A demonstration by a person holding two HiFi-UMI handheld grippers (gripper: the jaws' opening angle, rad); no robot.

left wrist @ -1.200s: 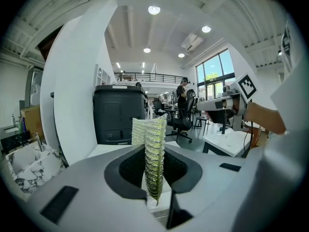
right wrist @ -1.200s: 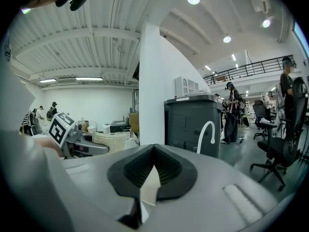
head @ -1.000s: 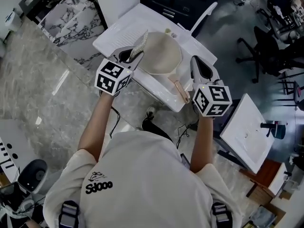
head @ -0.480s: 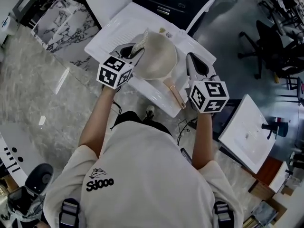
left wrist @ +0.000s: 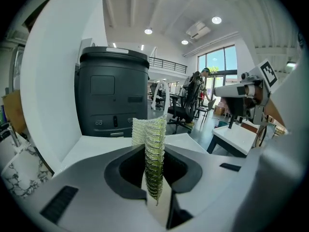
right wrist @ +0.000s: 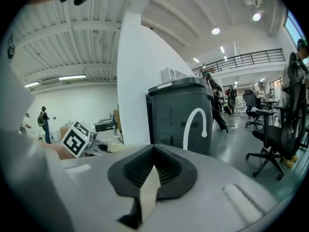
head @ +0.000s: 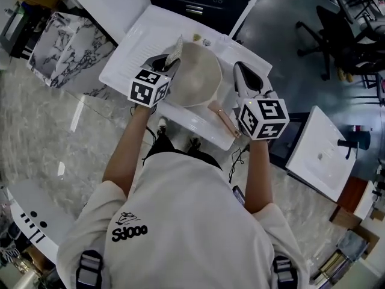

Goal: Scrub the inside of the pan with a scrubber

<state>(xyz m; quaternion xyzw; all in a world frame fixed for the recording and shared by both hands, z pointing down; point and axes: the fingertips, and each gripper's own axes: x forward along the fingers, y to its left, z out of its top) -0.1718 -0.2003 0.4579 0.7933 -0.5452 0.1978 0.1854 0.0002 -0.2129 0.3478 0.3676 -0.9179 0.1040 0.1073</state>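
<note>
Your left gripper (head: 167, 66) clamps the mesh scrubber (left wrist: 153, 153) upright at the pan (head: 197, 80) rim, ready to scrub inside. Your right gripper (head: 240, 71), closed on nothing, waits beside it.

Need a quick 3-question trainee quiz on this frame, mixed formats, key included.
1. True or false: the left gripper is clamped on the scrubber.
2. The right gripper is: A) shut on a cup; B) shut, holding nothing; C) wide open.
3. Fill in: the pan sits in the white ____.
Key: 1 true; 2 B; 3 sink.
</note>
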